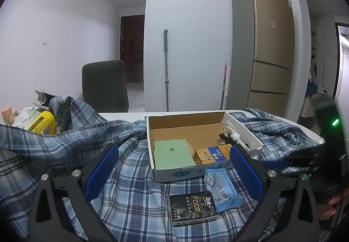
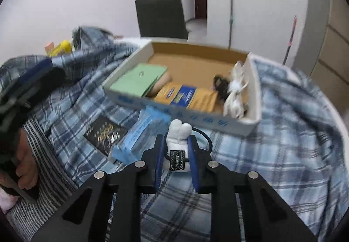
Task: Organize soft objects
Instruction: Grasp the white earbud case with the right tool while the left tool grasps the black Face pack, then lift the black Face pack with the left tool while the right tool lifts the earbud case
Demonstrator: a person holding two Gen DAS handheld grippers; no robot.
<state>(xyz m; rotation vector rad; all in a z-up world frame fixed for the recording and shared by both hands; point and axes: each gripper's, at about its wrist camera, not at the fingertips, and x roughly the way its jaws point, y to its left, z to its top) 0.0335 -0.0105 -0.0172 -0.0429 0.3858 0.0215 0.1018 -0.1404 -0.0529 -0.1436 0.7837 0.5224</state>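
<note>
So the right gripper (image 2: pixel 175 156) is clamped on a little white plush toy (image 2: pixel 177 133), blue pads pressing on both sides of its body, with the rounded ears or paws poking out past the tips. A black tag and a thin black loop hang off it. The toy sits low over the plaid shirt (image 2: pixel 283 133), just in front of the near wall of the cardboard box (image 2: pixel 250 126), toward the box's right end.

The left gripper (image 1: pixel 174 165) is spread wide with nothing between its pads, sitting in front of the same box. Also in front of the box, left of the plush: a light blue tissue pack (image 1: pixel 224 189) touching a black "Face" tissue pack (image 1: pixel 193 207). Inside the box there's a green card (image 1: pixel 172 153), an orange-and-blue packet (image 1: pixel 214 153) and a white cable (image 1: pixel 236 135) at the right end.

Looks like the step is getting the plush into the box. Probably best to lift straight up first so that loop doesn't snag the shirt, clear the front wall, then aim for the bare middle floor behind the packet. Keep the squeeze steady, since plush compresses and can slip. The right-wrist view is a bit blurry, so how deep the grip goes is hard to tell.
</note>
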